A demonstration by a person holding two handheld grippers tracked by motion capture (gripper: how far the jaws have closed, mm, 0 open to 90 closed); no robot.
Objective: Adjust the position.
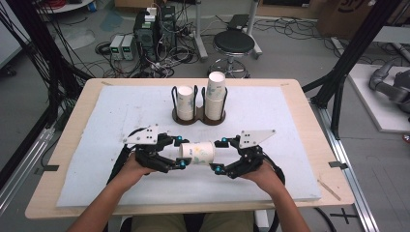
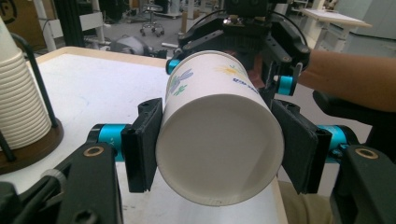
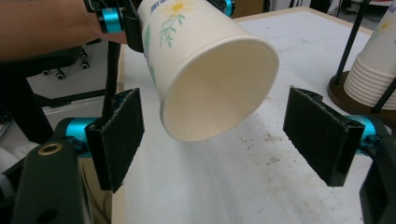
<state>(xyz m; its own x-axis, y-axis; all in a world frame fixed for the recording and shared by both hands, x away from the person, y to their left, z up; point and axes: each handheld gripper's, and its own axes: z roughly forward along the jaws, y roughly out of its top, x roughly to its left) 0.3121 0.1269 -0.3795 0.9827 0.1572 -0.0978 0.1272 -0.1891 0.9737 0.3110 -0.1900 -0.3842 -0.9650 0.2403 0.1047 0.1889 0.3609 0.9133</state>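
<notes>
Hovering just above the white foam mat (image 1: 96, 145) at the lower middle of the high view, a white paper cup with a printed flower pattern (image 1: 197, 153) lies on its side, pinched at its base end by the left gripper (image 1: 179, 151). In the left gripper view that gripper's two black pads press flat on either side of the cup (image 2: 219, 135), bottom disc filling the centre of the frame — a firm squeeze.

Over to the right gripper (image 1: 220, 154), coming in at the cup's open mouth from the right of the high view. In the right gripper view its jaws stand spread wide, one pad low at the left, one at the right, and the cup's rim (image 3: 219, 84) hangs between and above them — no contact.

Up the frame, in the top centre of the mat, a dark wooden two-ring cup holder with black wire uprights (image 1: 199, 118) carries two stacks of white paper cups: a shorter stack (image 1: 184, 103) on the left, a taller stack (image 1: 215, 95) on the right.
</notes>
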